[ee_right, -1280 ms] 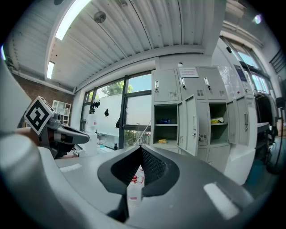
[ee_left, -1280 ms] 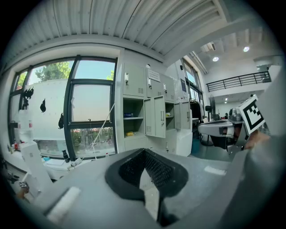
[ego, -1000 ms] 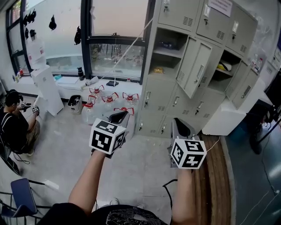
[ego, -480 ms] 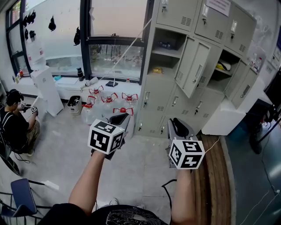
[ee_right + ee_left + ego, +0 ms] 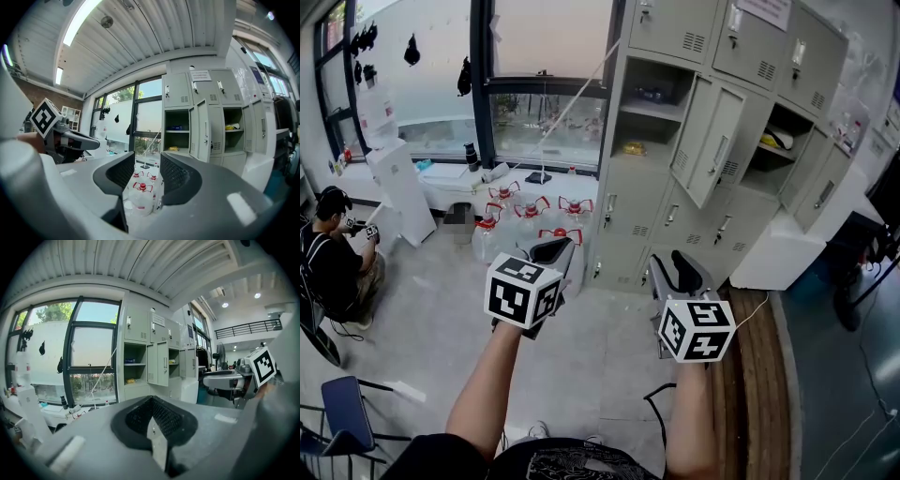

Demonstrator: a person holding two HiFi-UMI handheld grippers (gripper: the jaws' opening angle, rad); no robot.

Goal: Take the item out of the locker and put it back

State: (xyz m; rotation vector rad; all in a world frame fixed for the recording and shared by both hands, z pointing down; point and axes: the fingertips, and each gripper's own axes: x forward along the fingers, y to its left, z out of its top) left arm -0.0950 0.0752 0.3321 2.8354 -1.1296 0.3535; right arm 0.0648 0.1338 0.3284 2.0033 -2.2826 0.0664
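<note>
The grey locker bank [image 5: 673, 217] stands ahead, beyond both grippers. One open compartment holds a small yellow item [image 5: 634, 148] on its lower shelf and a blue item [image 5: 649, 94] above it. Another open compartment further right holds a yellow and white item [image 5: 778, 141]. My left gripper [image 5: 555, 249] is held out in mid-air with its jaws shut and empty [image 5: 151, 401]. My right gripper [image 5: 675, 267] is open with nothing between its fingers [image 5: 143, 168]. Both are well short of the lockers [image 5: 206, 122]. The yellow item [image 5: 174, 148] shows in the right gripper view too.
Several water bottles with red handles [image 5: 530, 220] stand on the floor under the window, left of the lockers. A person sits at the far left [image 5: 333, 272]. A white cabinet [image 5: 398, 192], a blue chair [image 5: 347, 412] and a wooden bench edge [image 5: 759, 375] are around.
Both grippers have drifted slightly to the left, the right one also a little forward. Jaw states are unchanged.
</note>
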